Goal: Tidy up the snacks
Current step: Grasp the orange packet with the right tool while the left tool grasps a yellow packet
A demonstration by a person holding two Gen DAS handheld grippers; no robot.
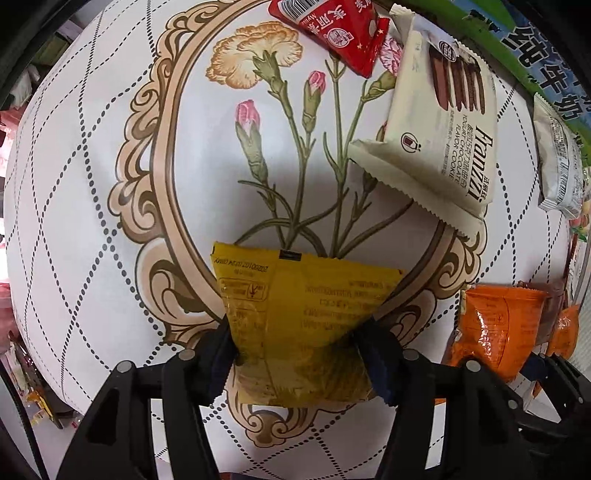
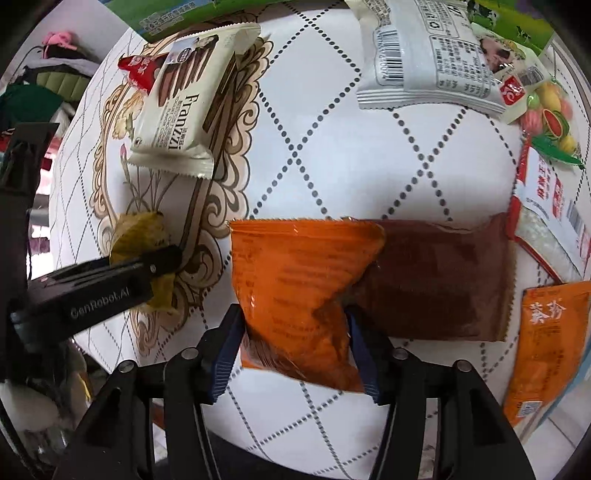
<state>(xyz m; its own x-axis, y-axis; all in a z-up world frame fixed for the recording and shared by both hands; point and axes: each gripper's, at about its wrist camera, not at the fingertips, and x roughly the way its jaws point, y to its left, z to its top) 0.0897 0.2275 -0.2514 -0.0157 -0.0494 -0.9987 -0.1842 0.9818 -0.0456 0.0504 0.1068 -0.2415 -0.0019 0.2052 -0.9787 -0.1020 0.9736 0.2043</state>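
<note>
My left gripper is shut on a yellow snack packet and holds it above the flowered tablecloth. The same packet and left gripper show at the left of the right wrist view. My right gripper is shut on an orange snack packet, which also shows at the right of the left wrist view. A brown packet lies just right of the orange one.
A white Franzzi cookie pack, a red packet, a grey-white pack, a fruit candy bag, a red-and-white bag and another orange packet lie around. A green milk carton stands behind.
</note>
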